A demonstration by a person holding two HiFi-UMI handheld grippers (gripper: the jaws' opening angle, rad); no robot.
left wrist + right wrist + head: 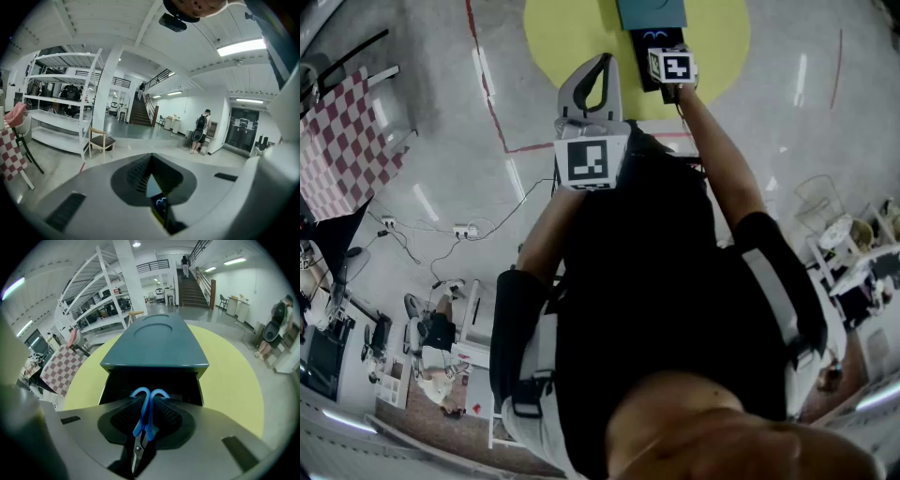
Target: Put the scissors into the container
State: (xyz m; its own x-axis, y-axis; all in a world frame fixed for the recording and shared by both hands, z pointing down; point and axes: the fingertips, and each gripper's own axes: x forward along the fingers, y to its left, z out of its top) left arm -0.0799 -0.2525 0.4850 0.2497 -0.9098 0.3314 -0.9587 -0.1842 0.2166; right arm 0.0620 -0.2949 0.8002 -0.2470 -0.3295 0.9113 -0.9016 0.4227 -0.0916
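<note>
The scissors [146,414] have blue handles and are clamped between the jaws of my right gripper [147,404], handles forward and blades pointing back toward the camera. They hang right at the open dark drawer [151,381] of a dark teal container [154,345]. In the head view the right gripper [662,41] reaches out over that container [651,11], and a bit of blue scissors handle [653,36] shows at its tip. My left gripper [604,60] is held up closer to the body with its jaws together and nothing in them; its own view shows the left gripper [152,177] aimed across the hall.
The container stands on a round yellow floor patch [562,33]. A table with a red-checkered cloth [345,136] and a chair are at the left. A power strip with cables [465,230] lies on the grey floor. White shelving [101,296] stands beyond.
</note>
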